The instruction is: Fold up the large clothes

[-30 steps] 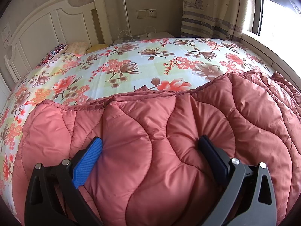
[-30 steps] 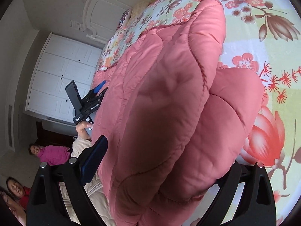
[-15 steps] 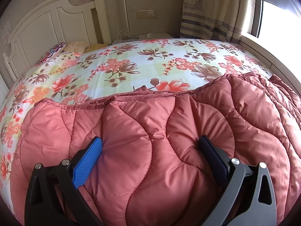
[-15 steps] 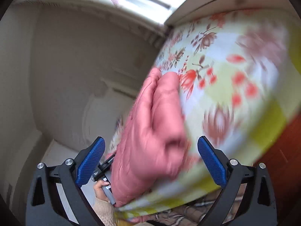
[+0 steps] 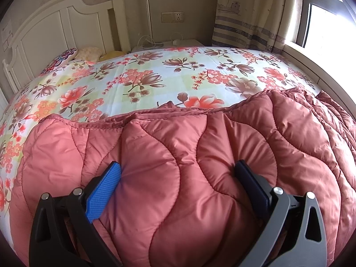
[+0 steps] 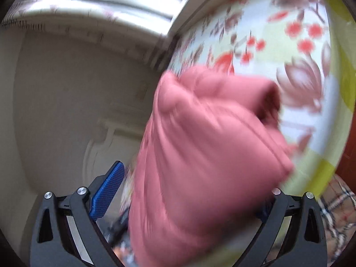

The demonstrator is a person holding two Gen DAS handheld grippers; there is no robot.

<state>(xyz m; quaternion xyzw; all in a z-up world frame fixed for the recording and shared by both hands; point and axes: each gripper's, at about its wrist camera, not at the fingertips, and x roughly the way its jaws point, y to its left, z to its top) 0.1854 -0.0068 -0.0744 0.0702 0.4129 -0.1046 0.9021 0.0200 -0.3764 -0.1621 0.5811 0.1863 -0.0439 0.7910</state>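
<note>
Quilted pink coat (image 5: pixel 189 166) lies spread across the near part of the bed (image 5: pixel 155 71), over its flowered sheet. Left gripper (image 5: pixel 178 178) has its blue pads pressed into a thick puff of the padding, clamped on it. Right gripper (image 6: pixel 189 200) stands wide apart, with a blurred bunch of coat between its fingers; whether they touch it I cannot tell.

A bed (image 5: pixel 155 75) is covered by a floral sheet (white headboard (image 5: pixel 55 31) behind); a pink quilted garment (image 5: pixel 178 166) is spread across its near side, and small pillows (image 5: pixel 89 52) are laid by the headboard.
</note>
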